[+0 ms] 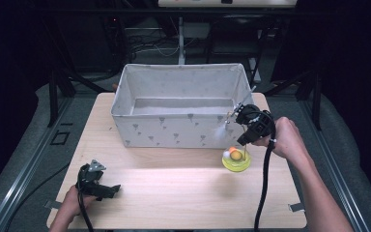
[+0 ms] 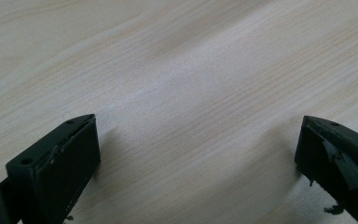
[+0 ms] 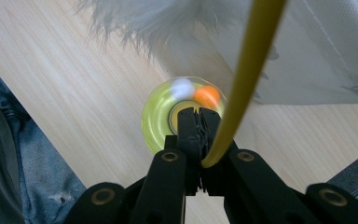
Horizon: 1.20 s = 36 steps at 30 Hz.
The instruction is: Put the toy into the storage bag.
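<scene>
Yellow wand pinched by right gripper; left gripper fingers wide; 2 balls.

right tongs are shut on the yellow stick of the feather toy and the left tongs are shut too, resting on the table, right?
Not quite. The left tongs are open, jaws wide apart over bare table, as the left gripper view shows. The rest holds: the right tongs are shut on the yellow stick of the feather toy.

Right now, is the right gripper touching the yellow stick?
Touching. The right gripper view shows the right gripper with its jaws shut on the yellow stick, clamping its lower end.
</scene>
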Each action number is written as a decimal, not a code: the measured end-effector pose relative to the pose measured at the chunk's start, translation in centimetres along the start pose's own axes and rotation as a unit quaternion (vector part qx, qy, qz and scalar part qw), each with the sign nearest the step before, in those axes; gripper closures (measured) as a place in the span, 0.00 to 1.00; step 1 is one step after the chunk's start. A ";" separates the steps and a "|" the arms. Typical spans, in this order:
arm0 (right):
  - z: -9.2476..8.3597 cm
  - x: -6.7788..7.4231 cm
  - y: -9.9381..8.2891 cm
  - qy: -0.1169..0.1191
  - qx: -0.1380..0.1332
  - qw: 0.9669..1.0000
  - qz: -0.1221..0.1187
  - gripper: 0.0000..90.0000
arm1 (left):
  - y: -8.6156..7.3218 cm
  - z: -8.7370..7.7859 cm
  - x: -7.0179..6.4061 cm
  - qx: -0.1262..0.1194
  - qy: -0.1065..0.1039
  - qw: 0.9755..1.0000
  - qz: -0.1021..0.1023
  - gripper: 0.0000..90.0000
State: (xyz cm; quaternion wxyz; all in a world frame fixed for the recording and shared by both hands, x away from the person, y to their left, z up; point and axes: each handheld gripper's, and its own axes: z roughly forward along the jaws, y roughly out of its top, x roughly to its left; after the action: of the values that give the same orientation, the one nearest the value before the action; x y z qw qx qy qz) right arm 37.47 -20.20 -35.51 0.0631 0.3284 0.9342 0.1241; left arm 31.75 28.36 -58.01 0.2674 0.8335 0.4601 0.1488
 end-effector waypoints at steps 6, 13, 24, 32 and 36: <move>-0.9 -0.1 0.6 0.000 0.001 1.000 -0.004 0.98 | 0.0 0.0 0.0 0.000 0.000 1.000 0.000 0.00; -1.6 -0.1 1.1 -0.002 0.002 1.000 -0.008 0.98 | 0.0 0.0 0.0 0.000 0.000 1.000 -0.001 0.00; -2.7 -0.2 1.8 -0.004 0.003 1.000 -0.012 0.98 | 0.0 0.0 0.0 0.000 0.000 1.000 -0.002 0.00; -3.6 -0.4 2.3 -0.004 0.003 1.000 -0.014 0.98 | 0.0 0.0 0.0 0.000 -0.001 1.000 -0.002 0.00; -4.1 -0.5 2.6 -0.007 0.001 1.000 -0.017 0.98 | 0.0 0.0 0.0 0.000 -0.001 1.000 -0.002 0.00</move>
State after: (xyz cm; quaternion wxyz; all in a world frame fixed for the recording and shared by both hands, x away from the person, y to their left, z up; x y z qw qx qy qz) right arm 38.55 -19.33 -30.82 0.0713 0.3135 0.9393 0.1198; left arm 31.75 28.34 -58.02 0.2683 0.8327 0.4614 0.1473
